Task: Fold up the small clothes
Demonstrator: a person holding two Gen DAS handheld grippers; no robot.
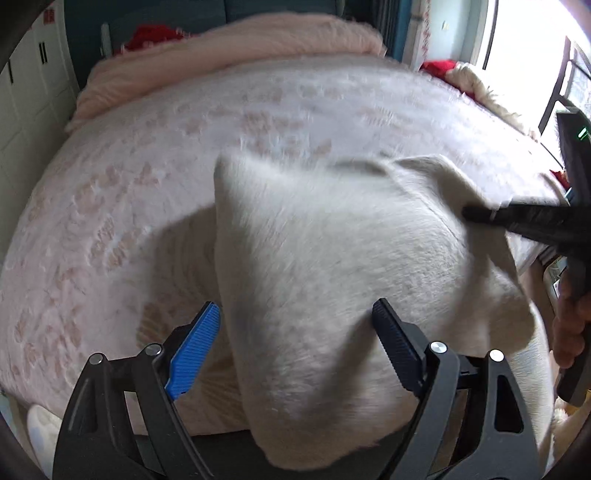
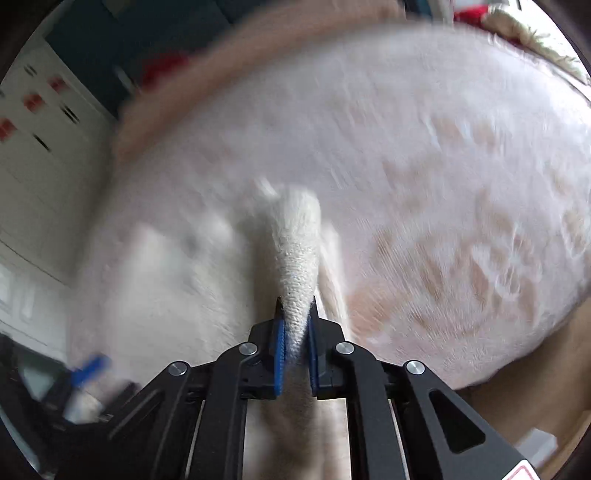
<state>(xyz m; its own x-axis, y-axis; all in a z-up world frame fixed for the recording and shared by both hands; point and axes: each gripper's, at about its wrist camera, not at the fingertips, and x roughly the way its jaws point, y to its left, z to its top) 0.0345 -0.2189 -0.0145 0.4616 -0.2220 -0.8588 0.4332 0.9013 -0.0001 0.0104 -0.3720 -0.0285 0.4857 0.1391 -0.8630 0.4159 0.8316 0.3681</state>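
A small cream knit garment (image 1: 332, 266) lies partly lifted over the pink patterned bed cover (image 1: 129, 184). My left gripper (image 1: 295, 321) is open, its fingers on either side of the garment's near part, not clamped on it. My right gripper (image 2: 295, 325) is shut on a bunched fold of the cream knit garment (image 2: 295, 251) and holds it up off the bed. The right gripper also shows in the left wrist view (image 1: 480, 214), pinching the garment's right edge. The right wrist view is blurred by motion.
A pale pink blanket (image 1: 229, 48) is heaped at the bed's far end with something red (image 1: 155, 35) behind it. White cabinets (image 1: 26, 92) stand at the left. A bright window (image 1: 517, 33) and a red and cream item (image 1: 454, 72) are at the right.
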